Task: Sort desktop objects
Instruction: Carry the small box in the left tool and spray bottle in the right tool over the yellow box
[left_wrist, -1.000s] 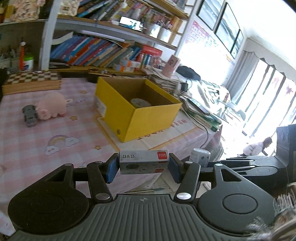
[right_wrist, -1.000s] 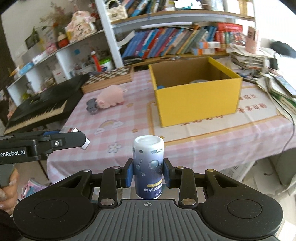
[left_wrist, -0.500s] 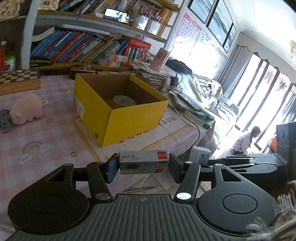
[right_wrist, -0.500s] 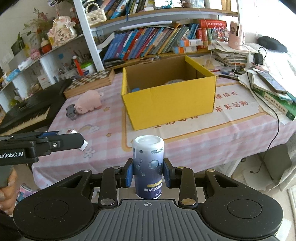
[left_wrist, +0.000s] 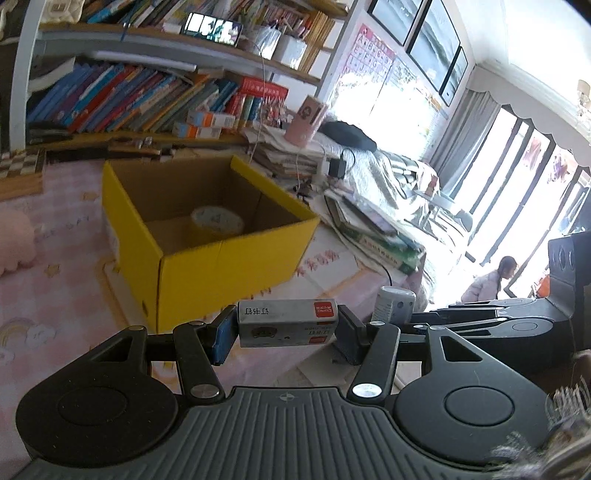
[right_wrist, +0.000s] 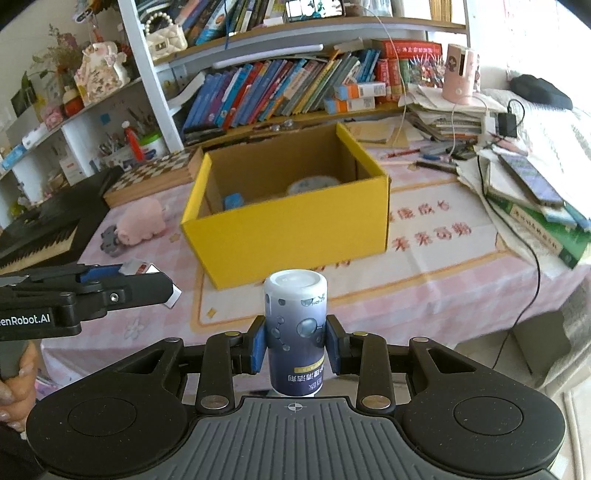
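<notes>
Matt yellow cardboard box (right_wrist: 288, 225), checked cloth table cover (right_wrist: 424, 288) — glossy printed bottle (right_wrist: 295, 325)

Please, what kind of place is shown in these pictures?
Most likely a room in a home, used for study: white shelves packed with colourful books, a table under a pink checked cloth and a black piano keyboard beside it.

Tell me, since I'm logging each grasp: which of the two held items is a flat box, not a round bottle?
The grey staple box with a red label, in the left gripper.
</notes>
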